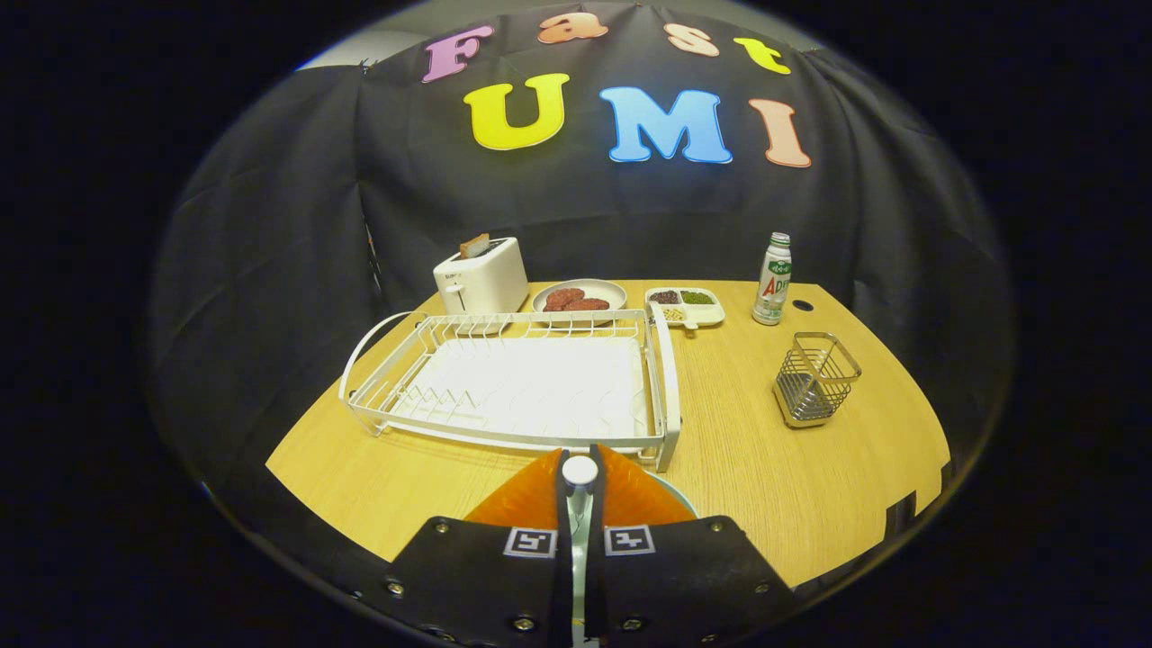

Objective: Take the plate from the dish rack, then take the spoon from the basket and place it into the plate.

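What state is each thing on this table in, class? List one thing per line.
gripper: fingers shut on the spoon
spoon: held upright between the fingers
plate: on the table, just beyond the fingers
dish rack: empty
basket: empty
toaster: toast sticking up
bottle: upright, capped

Hand-held gripper (580, 490) level, fingers nearly closed, clamped on spoon handle (580, 472) btwn them, pointing fwd

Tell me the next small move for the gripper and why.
Probably lower a little and open the jaws. The gripper is closed on the spoon, held over the rim of the plate just ahead of the empty dish rack. The basket is empty too, so releasing the spoon into the plate looks like what remains.
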`<state>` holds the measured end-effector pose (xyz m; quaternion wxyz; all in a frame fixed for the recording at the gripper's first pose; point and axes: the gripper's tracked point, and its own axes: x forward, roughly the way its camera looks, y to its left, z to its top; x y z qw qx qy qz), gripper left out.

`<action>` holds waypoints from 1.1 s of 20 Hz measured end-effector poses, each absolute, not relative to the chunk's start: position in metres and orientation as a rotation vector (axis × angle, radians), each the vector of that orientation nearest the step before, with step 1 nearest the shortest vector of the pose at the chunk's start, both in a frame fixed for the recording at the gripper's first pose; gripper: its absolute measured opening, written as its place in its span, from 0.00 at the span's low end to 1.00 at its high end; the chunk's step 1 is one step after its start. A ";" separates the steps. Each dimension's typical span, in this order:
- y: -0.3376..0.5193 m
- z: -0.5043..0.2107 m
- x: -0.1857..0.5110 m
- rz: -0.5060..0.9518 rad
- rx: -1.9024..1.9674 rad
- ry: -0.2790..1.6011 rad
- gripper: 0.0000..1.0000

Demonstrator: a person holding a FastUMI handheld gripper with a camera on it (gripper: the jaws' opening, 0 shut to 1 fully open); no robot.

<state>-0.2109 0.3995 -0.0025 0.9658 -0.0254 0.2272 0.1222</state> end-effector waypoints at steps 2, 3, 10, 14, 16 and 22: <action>0.399 -0.003 -0.209 0.250 -0.040 0.456 0.05; 0.399 -0.003 -0.208 0.248 -0.040 0.452 0.06; 0.392 -0.005 -0.209 0.231 -0.016 0.445 0.15; 0.386 -0.010 -0.211 0.208 0.002 0.460 0.46; 0.383 -0.017 -0.213 0.188 0.001 0.480 0.82; 0.383 -0.019 -0.210 0.189 0.035 0.488 1.00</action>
